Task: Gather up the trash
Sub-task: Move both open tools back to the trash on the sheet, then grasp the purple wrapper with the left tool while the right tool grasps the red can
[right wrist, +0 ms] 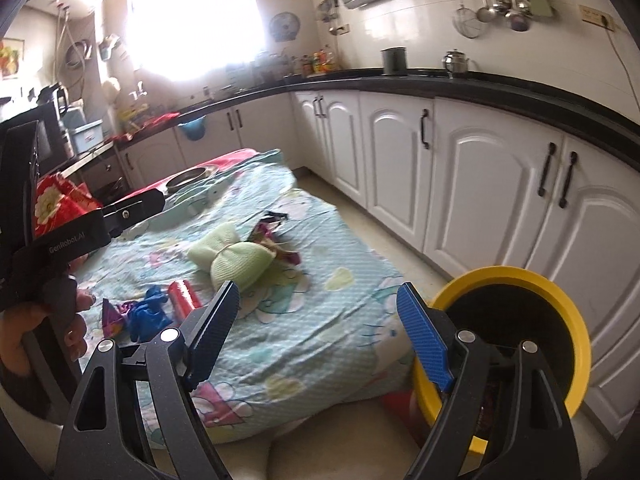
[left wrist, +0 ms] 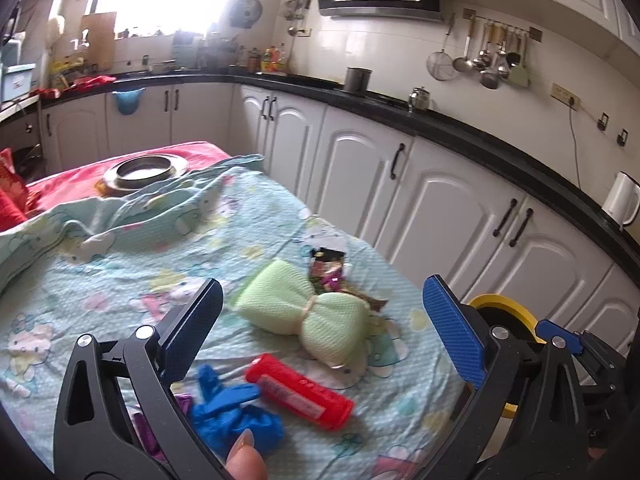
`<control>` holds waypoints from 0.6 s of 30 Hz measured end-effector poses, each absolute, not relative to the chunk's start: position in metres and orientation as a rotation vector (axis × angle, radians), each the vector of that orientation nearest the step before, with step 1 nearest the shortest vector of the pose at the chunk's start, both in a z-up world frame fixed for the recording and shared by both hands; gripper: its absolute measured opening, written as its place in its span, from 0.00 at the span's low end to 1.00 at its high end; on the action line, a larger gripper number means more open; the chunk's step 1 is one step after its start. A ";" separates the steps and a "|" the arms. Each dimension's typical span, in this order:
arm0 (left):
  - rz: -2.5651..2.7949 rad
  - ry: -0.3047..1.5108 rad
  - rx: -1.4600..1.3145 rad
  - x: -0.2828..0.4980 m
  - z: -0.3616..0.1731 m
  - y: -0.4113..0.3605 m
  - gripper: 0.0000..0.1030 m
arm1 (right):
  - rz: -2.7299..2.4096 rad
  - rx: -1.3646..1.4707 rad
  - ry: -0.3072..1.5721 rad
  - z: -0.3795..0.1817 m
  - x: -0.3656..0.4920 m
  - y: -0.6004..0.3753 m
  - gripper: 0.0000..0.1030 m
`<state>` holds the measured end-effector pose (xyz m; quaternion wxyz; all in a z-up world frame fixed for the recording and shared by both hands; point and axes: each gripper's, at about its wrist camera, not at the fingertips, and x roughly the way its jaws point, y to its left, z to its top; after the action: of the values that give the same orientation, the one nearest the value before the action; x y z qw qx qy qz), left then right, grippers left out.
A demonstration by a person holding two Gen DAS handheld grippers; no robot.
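Trash lies on a table with a cartoon-print cloth (left wrist: 248, 240). A pale green mesh bundle (left wrist: 316, 314) lies mid-table, with crumpled snack wrappers (left wrist: 326, 270) behind it. A red tube (left wrist: 300, 390), a crumpled blue glove (left wrist: 232, 412) and a purple wrapper (left wrist: 144, 424) lie near the front. My left gripper (left wrist: 324, 320) is open and empty above them. My right gripper (right wrist: 320, 320) is open and empty, over the table's right edge beside a yellow-rimmed bin (right wrist: 516, 276). The bundle (right wrist: 232, 256), tube (right wrist: 184, 296) and glove (right wrist: 148, 312) show in the right wrist view too.
A metal bowl (left wrist: 146, 170) sits on a red cloth at the table's far end. White cabinets (left wrist: 440, 208) under a black counter run along the right. The bin (left wrist: 504, 308) stands on the floor right of the table. A red patterned bag (right wrist: 60, 204) sits far left.
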<state>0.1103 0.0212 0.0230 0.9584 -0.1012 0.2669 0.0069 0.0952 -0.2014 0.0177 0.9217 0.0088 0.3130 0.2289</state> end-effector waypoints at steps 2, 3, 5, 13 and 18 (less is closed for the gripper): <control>0.027 0.545 -0.211 0.108 0.021 0.029 0.89 | 0.485 0.010 0.647 0.016 0.097 -0.194 0.76; 0.037 0.546 -0.211 0.108 0.021 0.032 0.89 | 0.492 0.006 0.650 0.015 0.097 -0.190 0.76; 0.051 0.551 -0.212 0.107 0.019 0.038 0.89 | 0.515 -0.003 0.657 0.013 0.099 -0.181 0.76; 0.128 0.575 -0.244 0.102 0.013 0.073 0.89 | 0.587 -0.050 0.694 0.001 0.102 -0.147 0.76; 0.176 0.615 -0.277 0.095 0.002 0.097 0.89 | 0.635 -0.075 0.720 -0.007 0.105 -0.127 0.76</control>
<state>0.0951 0.0971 0.0016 0.9400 -0.1355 0.3011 0.0860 0.1047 -0.1266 -0.0072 0.8863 -0.0358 0.3463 0.3055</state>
